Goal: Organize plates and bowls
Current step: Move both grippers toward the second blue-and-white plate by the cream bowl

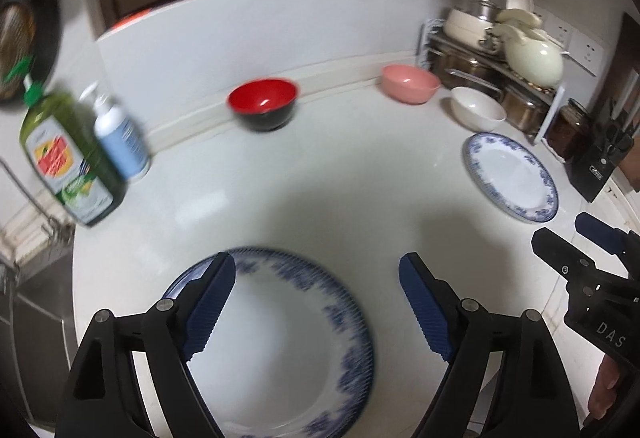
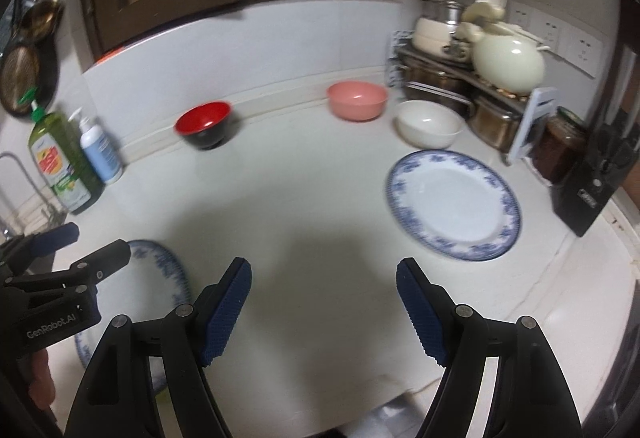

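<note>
A blue-rimmed white plate (image 1: pixel 280 350) lies on the white counter right under my left gripper (image 1: pixel 316 270), which hangs open above it. The same plate (image 2: pixel 168 266) shows at the left of the right wrist view, partly hidden by the left gripper (image 2: pixel 100 250). A second blue-rimmed plate (image 2: pixel 454 210) (image 1: pixel 510 176) lies at the right. My right gripper (image 2: pixel 324 278) is open over bare counter, holding nothing. Along the back wall stand a red-and-black bowl (image 2: pixel 206 124) (image 1: pixel 264 104), a pink bowl (image 2: pixel 357 100) (image 1: pixel 410 83) and a white bowl (image 2: pixel 430 123) (image 1: pixel 478 108).
A green soap bottle (image 1: pixel 68 154) and a white pump bottle (image 1: pixel 120 134) stand at the left by the sink (image 1: pixel 32 278). A rack with pots and a cream teapot (image 2: pixel 508 62) fills the back right corner. A dark jar (image 2: pixel 560 146) and black knife block (image 2: pixel 592 190) stand at the right.
</note>
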Available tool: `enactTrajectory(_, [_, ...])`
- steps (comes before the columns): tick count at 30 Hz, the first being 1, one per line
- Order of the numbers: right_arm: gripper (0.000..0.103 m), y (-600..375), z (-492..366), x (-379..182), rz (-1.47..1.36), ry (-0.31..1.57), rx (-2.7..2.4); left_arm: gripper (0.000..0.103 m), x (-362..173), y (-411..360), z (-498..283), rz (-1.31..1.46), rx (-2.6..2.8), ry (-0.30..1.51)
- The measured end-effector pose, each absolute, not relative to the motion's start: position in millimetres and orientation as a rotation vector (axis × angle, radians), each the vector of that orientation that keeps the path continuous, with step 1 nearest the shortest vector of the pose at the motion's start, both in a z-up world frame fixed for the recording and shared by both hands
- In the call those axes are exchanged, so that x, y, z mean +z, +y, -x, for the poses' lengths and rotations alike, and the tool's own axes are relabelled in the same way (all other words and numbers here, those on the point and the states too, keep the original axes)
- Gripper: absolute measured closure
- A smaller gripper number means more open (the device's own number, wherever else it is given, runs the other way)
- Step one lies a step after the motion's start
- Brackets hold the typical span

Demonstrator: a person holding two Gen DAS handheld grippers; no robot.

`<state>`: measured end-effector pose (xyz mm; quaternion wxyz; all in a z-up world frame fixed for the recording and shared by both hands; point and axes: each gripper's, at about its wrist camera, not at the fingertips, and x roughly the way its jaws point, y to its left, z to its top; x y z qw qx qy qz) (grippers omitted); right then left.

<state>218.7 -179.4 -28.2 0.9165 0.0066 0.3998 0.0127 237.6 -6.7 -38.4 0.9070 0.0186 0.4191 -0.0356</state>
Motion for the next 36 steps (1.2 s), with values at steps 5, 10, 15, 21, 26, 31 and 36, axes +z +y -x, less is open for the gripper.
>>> enactTrajectory(5, [0.027,-219.2,-223.3,-23.6,-0.037,0.800,-0.023,0.011,-25.5,-50.4,-249.3,-0.080,-0.092,0.805])
enactTrajectory(10, [0.027,-253.7,-230.5,-20.9,-0.051,0.785,-0.060,0.004,-17.0,-88.0,-260.4,-0.104,-0.125,0.761])
enactTrajectory(15, [0.027,-286.5,-240.0,-22.2,-0.071,0.783,-0.093,0.002,-14.6,-121.7,-274.8,-0.114,-0.156,0.748])
enactTrajectory(21, [0.027,-320.6,-252.9,-28.9,-0.096,0.793,-0.127,0.001,-19.1,-158.0,-296.5,-0.129,-0.183,0.752])
enactTrajectory(26, [0.027,-348.8,-266.7,-37.4,-0.112,0.797,-0.174,0.001,-28.3,-183.7,-314.7,-0.144,-0.208,0.777])
enactTrajectory(31, [0.027,-372.6,-282.6,-47.1,-0.125,0.809,-0.205,0.002,-37.7,-205.5,-332.8,-0.165,-0.220,0.798])
enactTrajectory(36, [0.027,-389.9,-300.5,-60.5,-0.141,0.834,-0.207,0.003,-47.5,-222.7,-352.6,-0.175,-0.221,0.826])
